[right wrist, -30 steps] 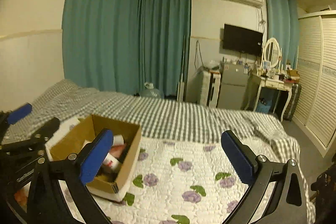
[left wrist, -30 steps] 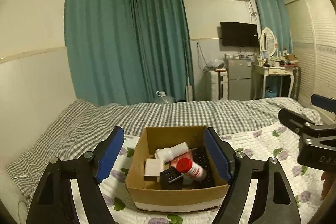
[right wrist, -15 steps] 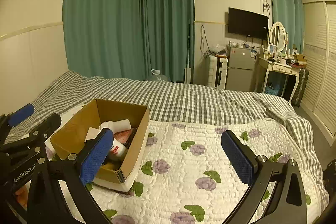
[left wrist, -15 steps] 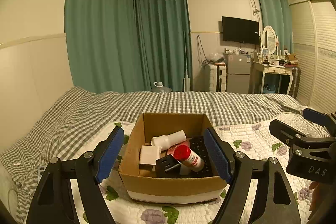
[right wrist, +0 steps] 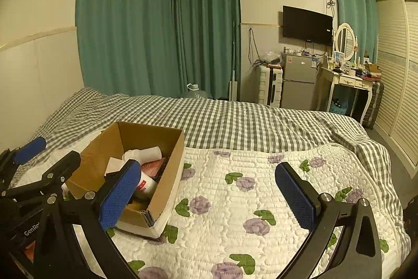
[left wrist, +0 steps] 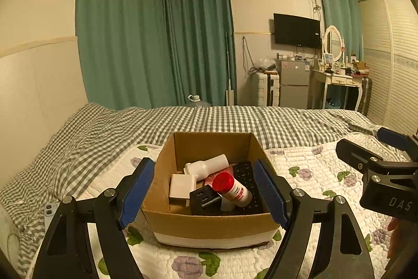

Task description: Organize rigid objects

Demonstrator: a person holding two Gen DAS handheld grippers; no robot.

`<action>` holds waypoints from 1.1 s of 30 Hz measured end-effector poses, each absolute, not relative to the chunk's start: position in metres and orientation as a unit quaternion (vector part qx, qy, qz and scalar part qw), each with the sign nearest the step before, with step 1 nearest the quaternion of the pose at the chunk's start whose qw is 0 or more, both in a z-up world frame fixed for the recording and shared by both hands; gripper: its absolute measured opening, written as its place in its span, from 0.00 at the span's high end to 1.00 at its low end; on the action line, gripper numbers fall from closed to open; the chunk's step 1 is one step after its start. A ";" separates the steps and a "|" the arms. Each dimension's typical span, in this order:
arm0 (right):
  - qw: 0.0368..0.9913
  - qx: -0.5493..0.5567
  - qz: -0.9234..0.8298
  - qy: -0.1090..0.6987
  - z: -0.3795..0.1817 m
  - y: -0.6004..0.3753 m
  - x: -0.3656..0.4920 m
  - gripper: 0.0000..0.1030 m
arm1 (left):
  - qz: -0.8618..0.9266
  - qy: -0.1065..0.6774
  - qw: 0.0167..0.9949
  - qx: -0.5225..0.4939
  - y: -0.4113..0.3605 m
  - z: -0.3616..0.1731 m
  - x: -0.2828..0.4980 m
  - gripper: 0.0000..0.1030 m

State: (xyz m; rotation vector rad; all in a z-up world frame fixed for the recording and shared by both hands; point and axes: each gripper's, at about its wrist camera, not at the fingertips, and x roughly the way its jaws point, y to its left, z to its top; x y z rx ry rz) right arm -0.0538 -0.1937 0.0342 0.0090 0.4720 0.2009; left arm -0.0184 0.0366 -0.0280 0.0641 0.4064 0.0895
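An open cardboard box (left wrist: 209, 224) sits on the flowered quilt (left wrist: 313, 174). Inside lie a white bottle (left wrist: 209, 165), a red-capped bottle (left wrist: 231, 187), a white adapter (left wrist: 181, 186), a black USB block (left wrist: 203, 200) and a black keyboard (left wrist: 247, 174). My left gripper (left wrist: 203, 194) is open and empty, its blue pads on either side of the box's near end. My right gripper (right wrist: 209, 194) is open and empty over the quilt to the right of the box (right wrist: 167, 174). Each gripper shows in the other's view, the right (left wrist: 378, 166) and the left (right wrist: 39, 166).
A grey checked blanket (left wrist: 209, 119) covers the far half of the bed. A wall (left wrist: 31, 101) runs along the left side. Beyond the bed stand teal curtains (left wrist: 156, 43), a small fridge (left wrist: 292, 85) and a dressing table (left wrist: 339, 80). The quilt (right wrist: 261, 187) stretches right of the box.
Both grippers have tilted downward and come a little closer to the bed, so the box and quilt sit higher and larger in view. Nothing was gripped or released.
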 end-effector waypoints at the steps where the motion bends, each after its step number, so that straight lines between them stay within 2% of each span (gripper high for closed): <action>1: 0.968 0.004 0.098 0.232 0.035 -0.193 -0.054 0.00 | 0.044 0.203 0.978 0.032 0.037 -0.029 -0.018 0.21; 33: 0.968 -0.003 0.085 0.235 0.030 -0.191 -0.054 0.00 | 0.042 0.217 0.975 0.026 0.046 -0.033 -0.014 0.21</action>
